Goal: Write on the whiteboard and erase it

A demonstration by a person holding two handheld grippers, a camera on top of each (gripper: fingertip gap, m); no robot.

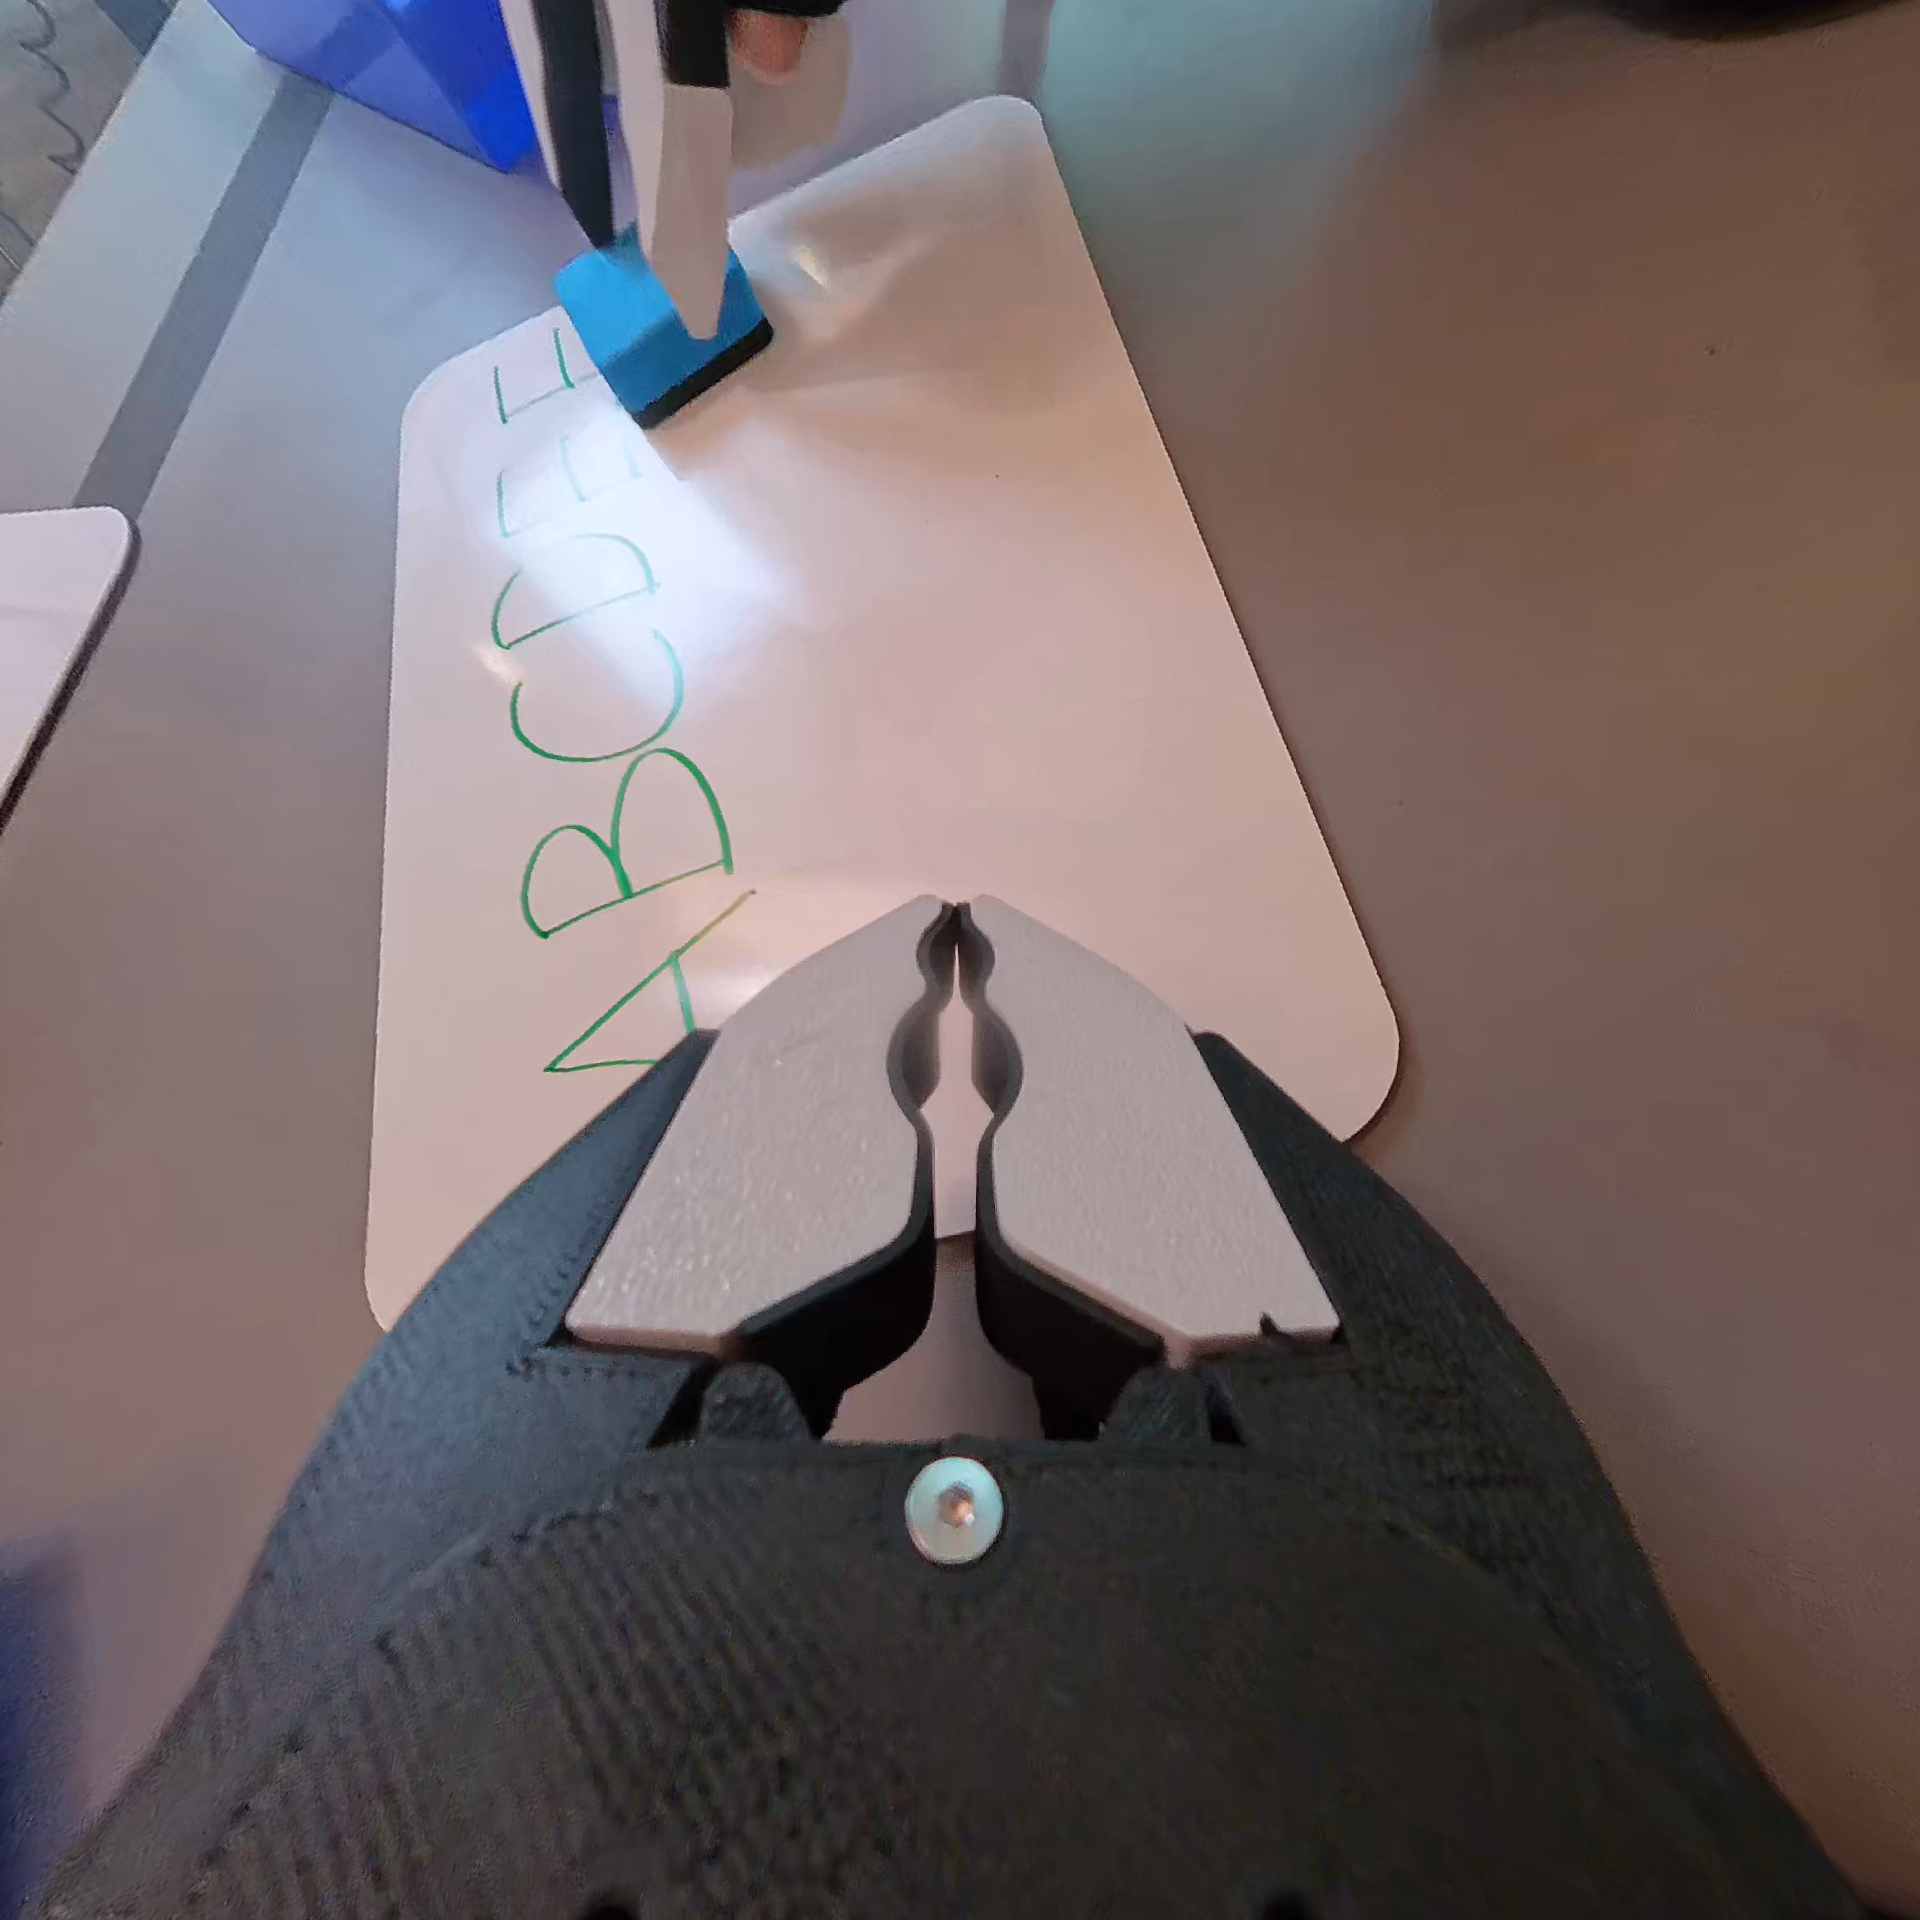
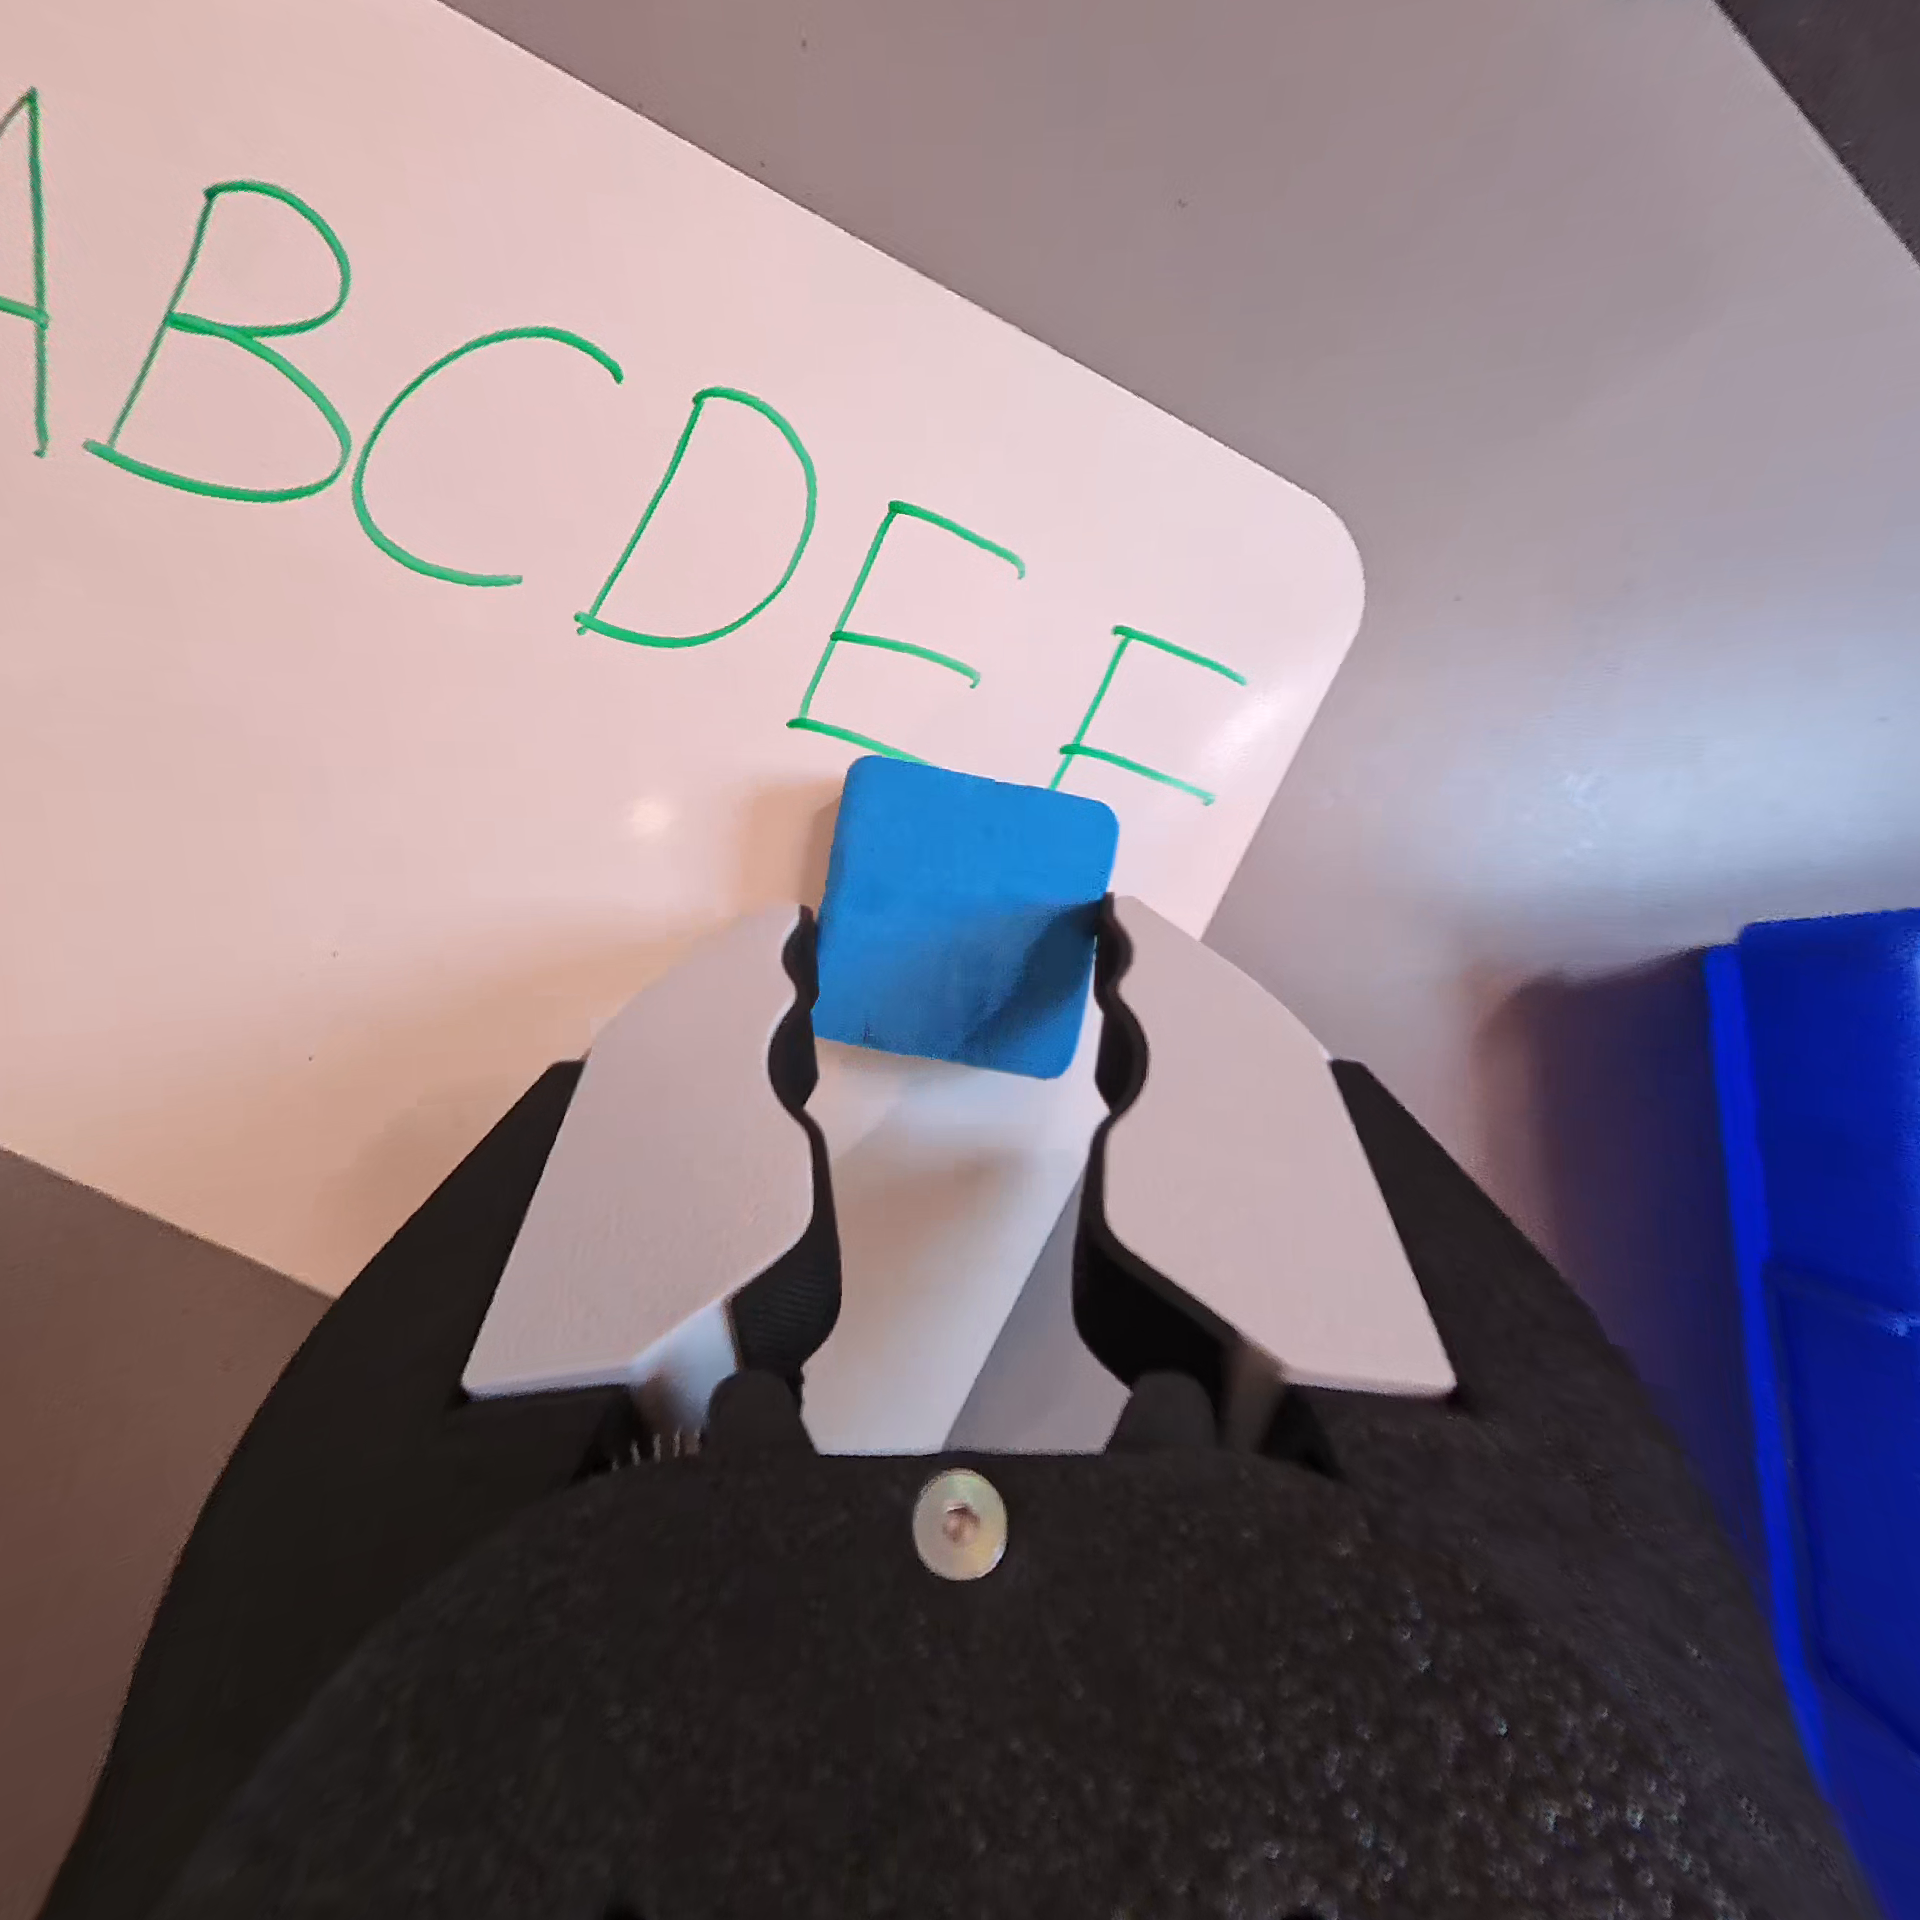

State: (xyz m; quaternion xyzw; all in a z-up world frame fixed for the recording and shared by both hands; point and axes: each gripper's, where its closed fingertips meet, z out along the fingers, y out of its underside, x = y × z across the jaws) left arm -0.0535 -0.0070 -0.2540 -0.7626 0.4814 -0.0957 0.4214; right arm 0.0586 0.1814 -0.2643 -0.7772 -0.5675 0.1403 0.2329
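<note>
A white whiteboard (image 1: 935, 675) lies flat on the grey table, with a row of green handwritten letters (image 1: 613, 748) along its left side. My left gripper (image 1: 958, 914) is shut with nothing between its fingertips and rests over the near end of the board. My right gripper (image 2: 948, 935) is shut on a blue eraser (image 2: 961, 914) with a black felt base and presses it on the board just below the last green letters (image 2: 1039, 665). In the left wrist view the eraser (image 1: 649, 322) sits at the far end of the board between the right gripper's fingers (image 1: 691, 208).
A blue plastic bin (image 1: 416, 73) stands beyond the far end of the board; it also shows at the right edge of the right wrist view (image 2: 1829, 1299). Another white board's corner (image 1: 52, 603) lies at the left. Grey table (image 1: 1558, 623) surrounds the board. My hands' fingertips stand some 20 cm from each other.
</note>
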